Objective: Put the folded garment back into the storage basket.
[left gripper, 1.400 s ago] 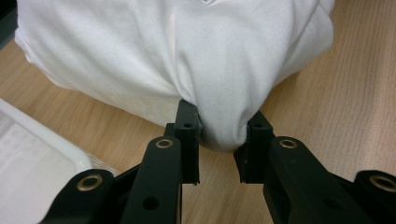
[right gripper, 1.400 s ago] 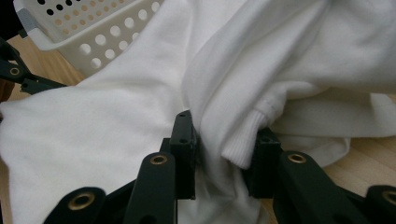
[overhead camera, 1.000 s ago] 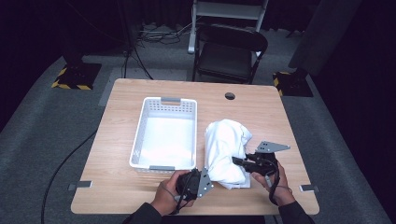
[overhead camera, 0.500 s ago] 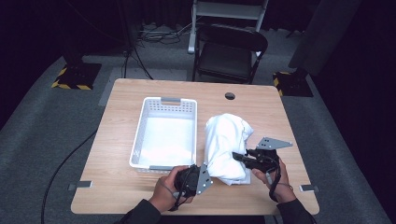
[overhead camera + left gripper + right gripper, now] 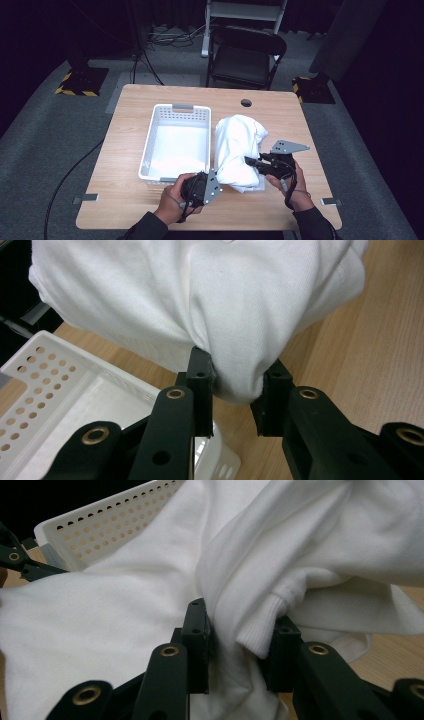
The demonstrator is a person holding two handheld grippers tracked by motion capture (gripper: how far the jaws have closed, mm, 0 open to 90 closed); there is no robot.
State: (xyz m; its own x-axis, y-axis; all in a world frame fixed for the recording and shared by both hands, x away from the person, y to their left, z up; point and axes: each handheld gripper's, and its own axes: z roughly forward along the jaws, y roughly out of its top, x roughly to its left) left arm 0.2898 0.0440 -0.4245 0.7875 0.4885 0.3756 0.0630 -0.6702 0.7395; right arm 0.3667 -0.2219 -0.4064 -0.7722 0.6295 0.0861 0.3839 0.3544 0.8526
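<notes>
Dark studio floor surrounds a wooden worktop (image 5: 150,210). High view: white garment (image 5: 237,145) bunched just right of the white basket (image 5: 150,150); left gripper (image 5: 216,184) at its near edge, right gripper (image 5: 250,161) at its right side. Left gripper view: fingers (image 5: 201,385) pinch a cloth fold. Right gripper view: fingers (image 5: 197,630) pinch a ribbed cuff (image 5: 260,625). Risk: the cuff's shallow bite may slip, dropping that side outside the basket.

A pale rectangular wooden table (image 5: 150,107) with a small round hole (image 5: 246,103) near its far edge sits on grey carpet (image 5: 45,145), a black folding chair (image 5: 247,52) tucked behind it, black cables (image 5: 165,37) trailing across the floor, yellow-and-black striped bases (image 5: 80,82) flanking dark surroundings.
</notes>
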